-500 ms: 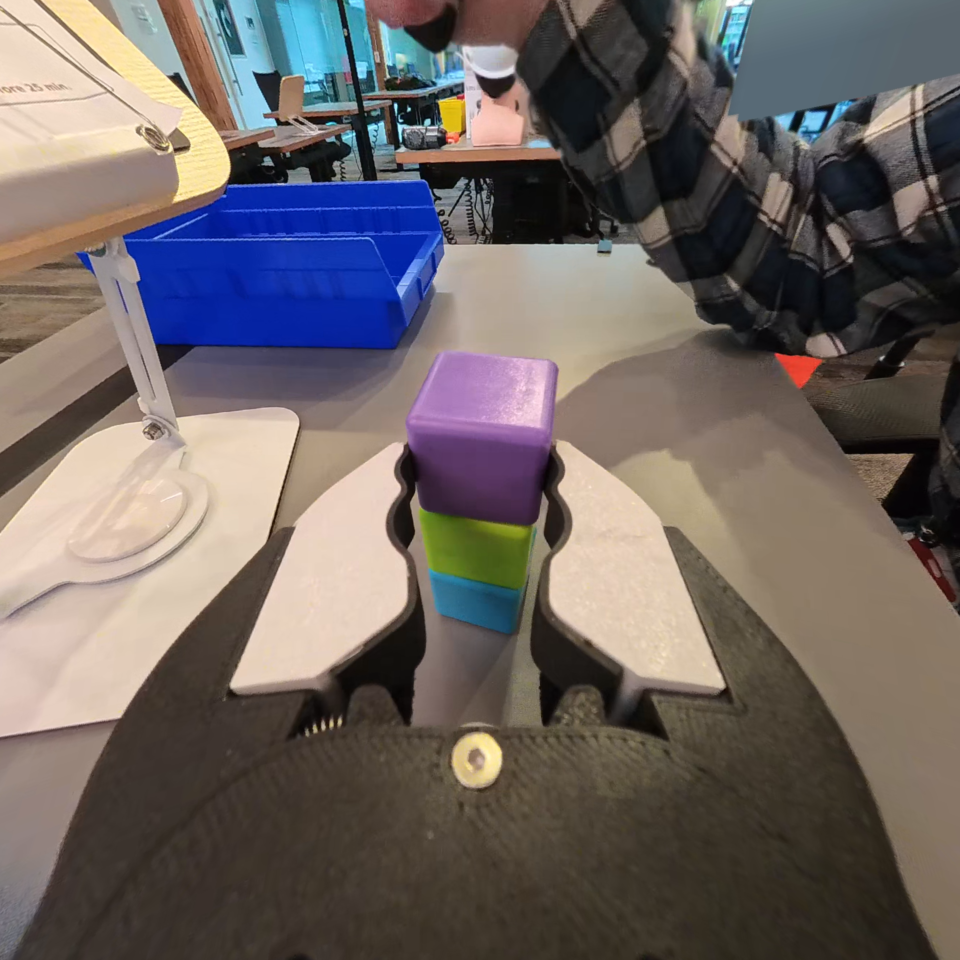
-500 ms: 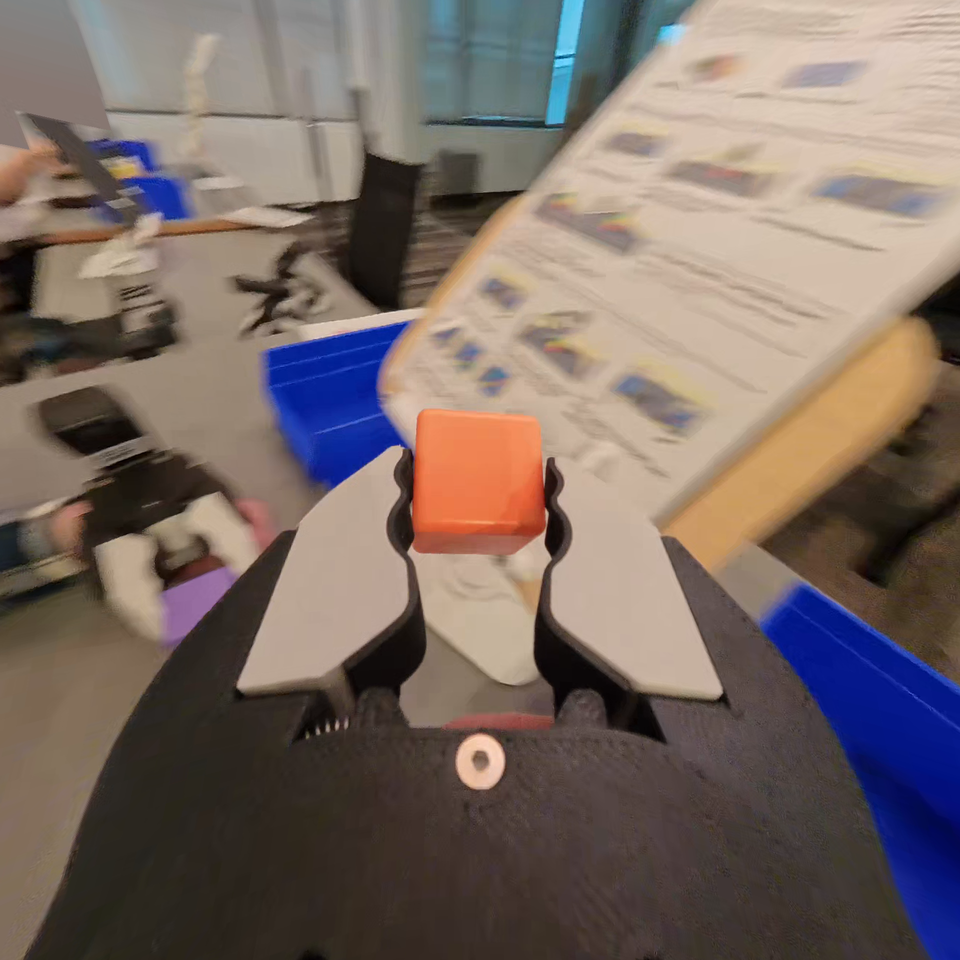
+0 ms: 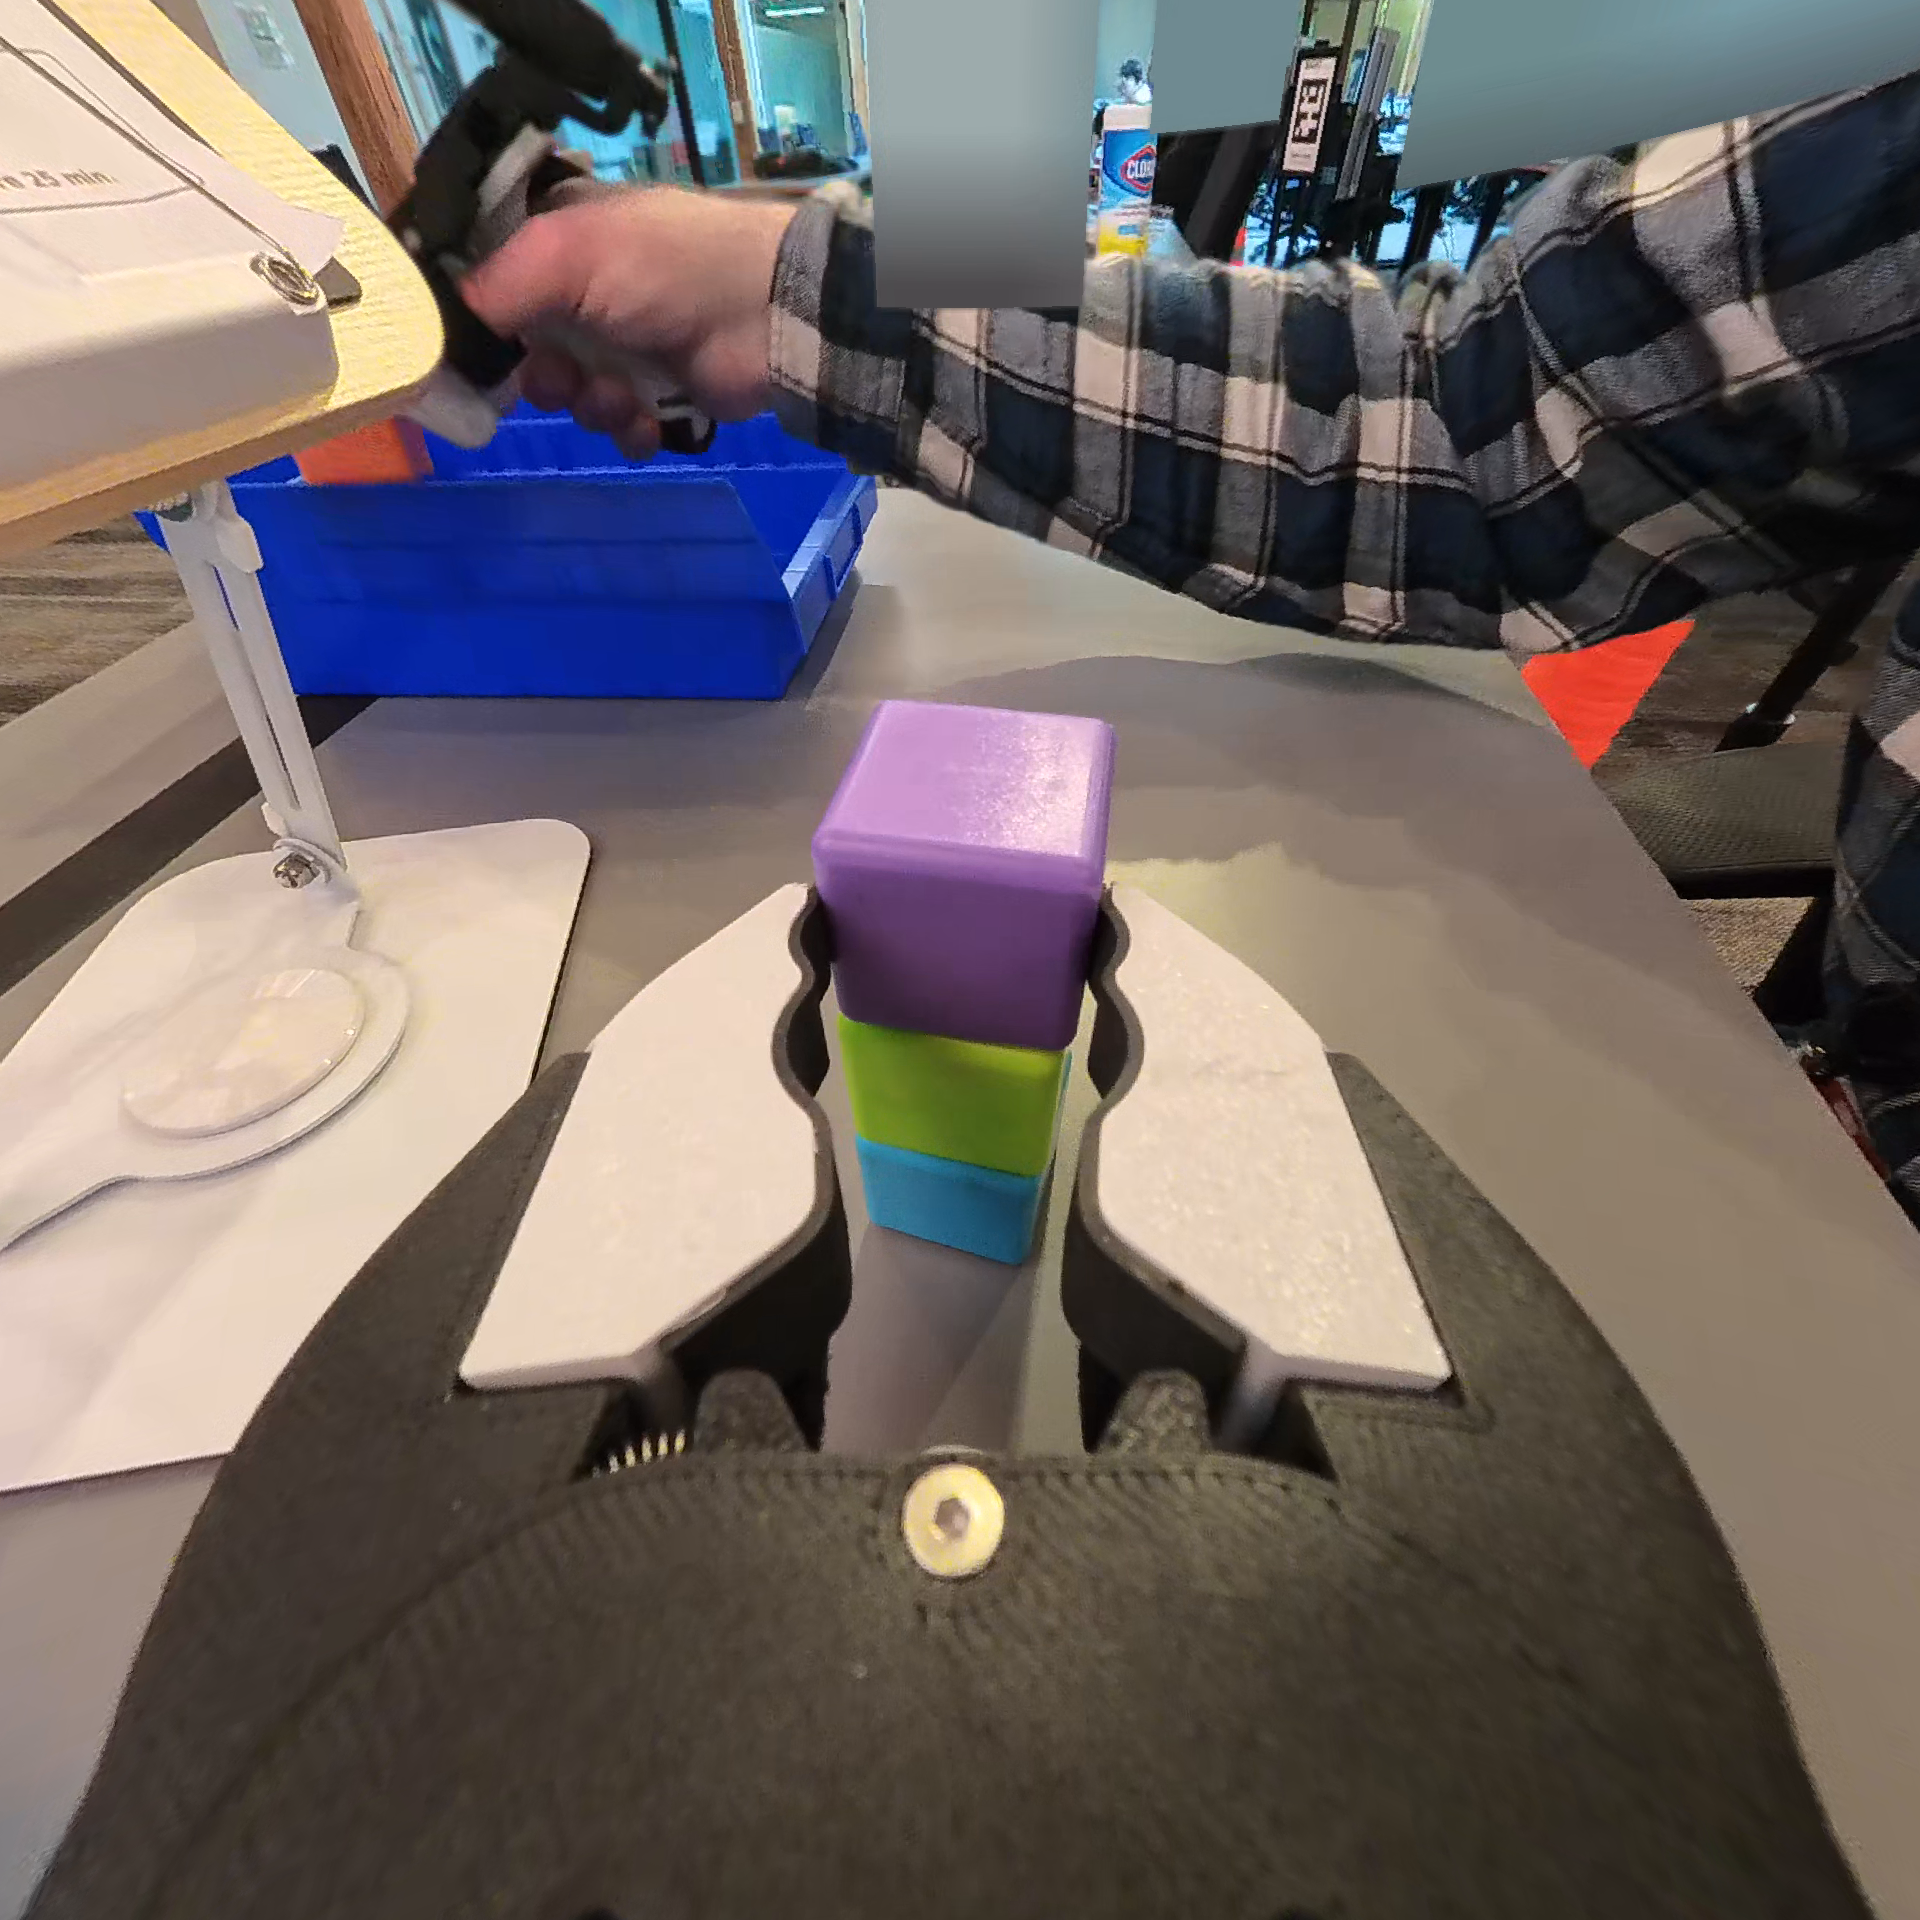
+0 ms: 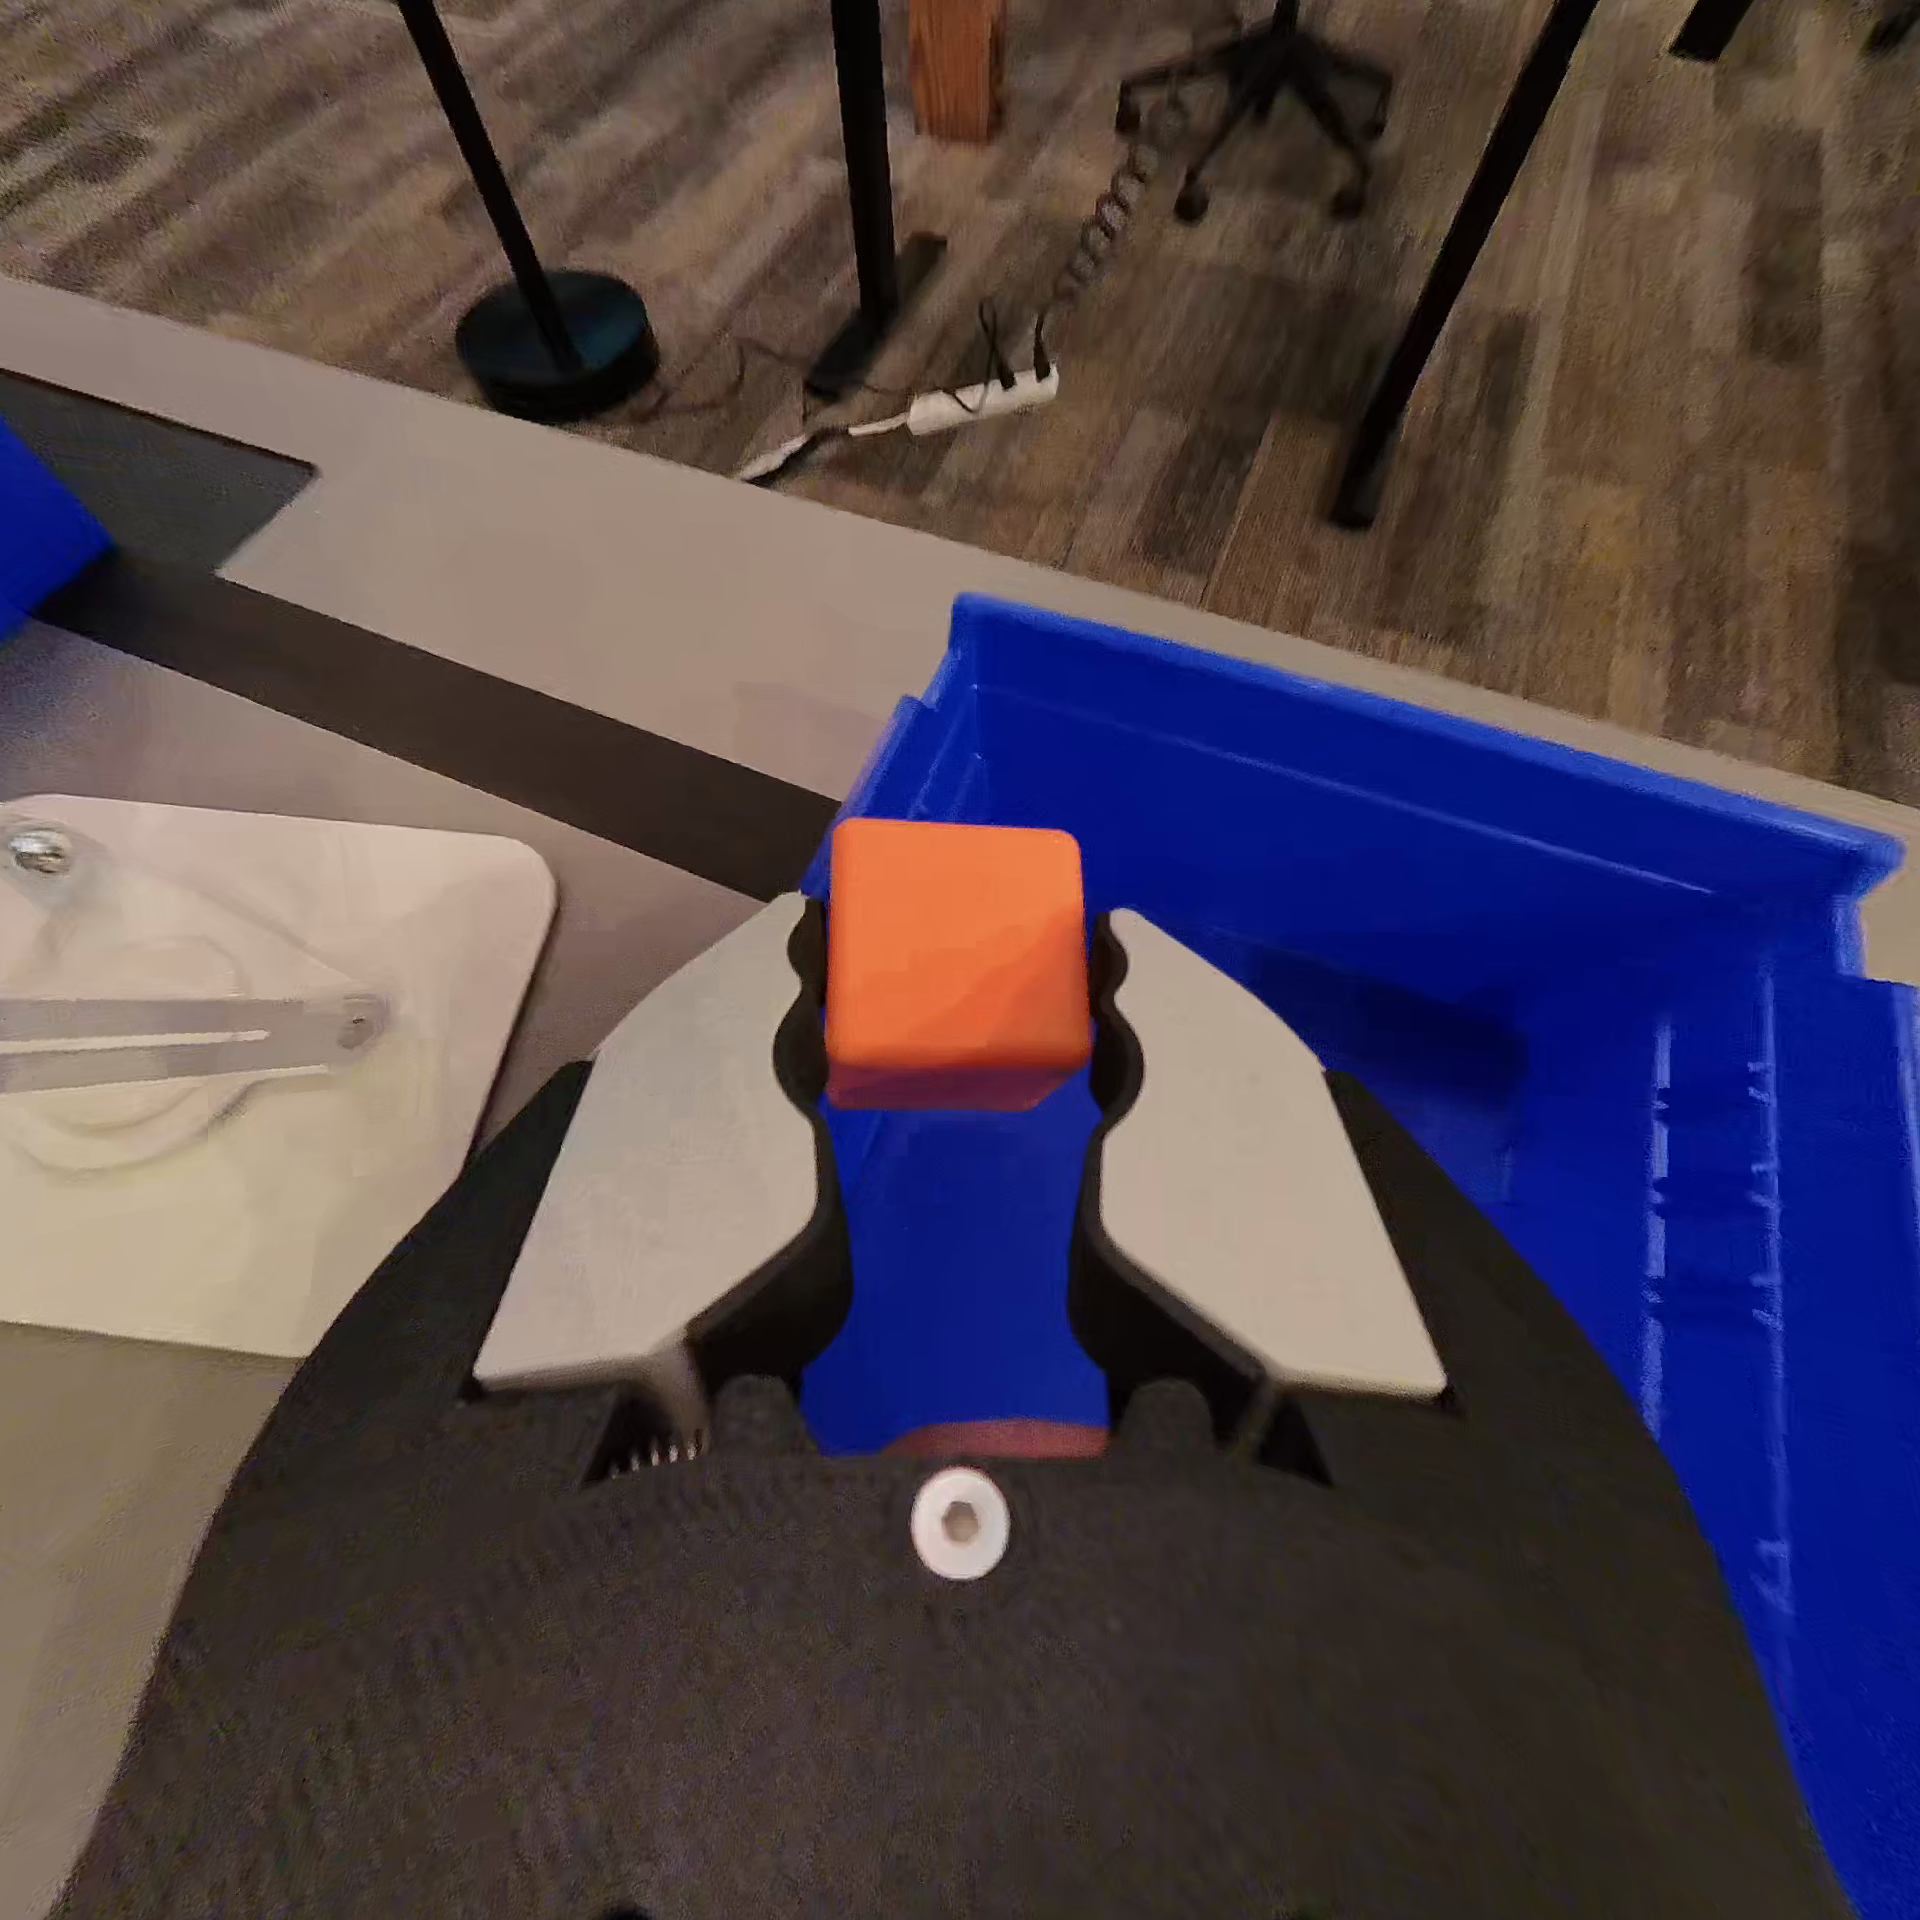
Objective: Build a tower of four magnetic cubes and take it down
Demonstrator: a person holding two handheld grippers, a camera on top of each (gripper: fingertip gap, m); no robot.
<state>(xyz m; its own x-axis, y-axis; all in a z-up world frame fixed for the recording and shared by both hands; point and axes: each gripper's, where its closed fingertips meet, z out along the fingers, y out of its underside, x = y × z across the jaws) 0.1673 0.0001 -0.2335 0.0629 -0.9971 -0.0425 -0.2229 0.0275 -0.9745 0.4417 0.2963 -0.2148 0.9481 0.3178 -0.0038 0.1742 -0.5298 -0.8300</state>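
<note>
Take-down step, judged from cubes' lie. Left gripper [image 3: 956,935] jaws clamped on purple cube [image 3: 961,878], top of three-high stack: green cube [image 3: 951,1091] under it, blue cube [image 3: 951,1200] lowest, on grey table [image 3: 1351,790]. Right gripper [image 4: 956,966] jaws pinching orange cube [image 4: 956,945], held over blue bin [image 4: 1455,831], bin floor directly below jaws. Next, likely: spread right jaws, drop orange into bin; then pull purple upward against magnetic hold.

Evenly lit from overhead, soft shadows across the grey worktop [image 3: 1299,727]. Mild sheen on the purple cube [image 3: 977,831]. Strong wide-angle bending at edges. Dimmer, warmer, slightly motion-blurred in right wrist view.
</note>
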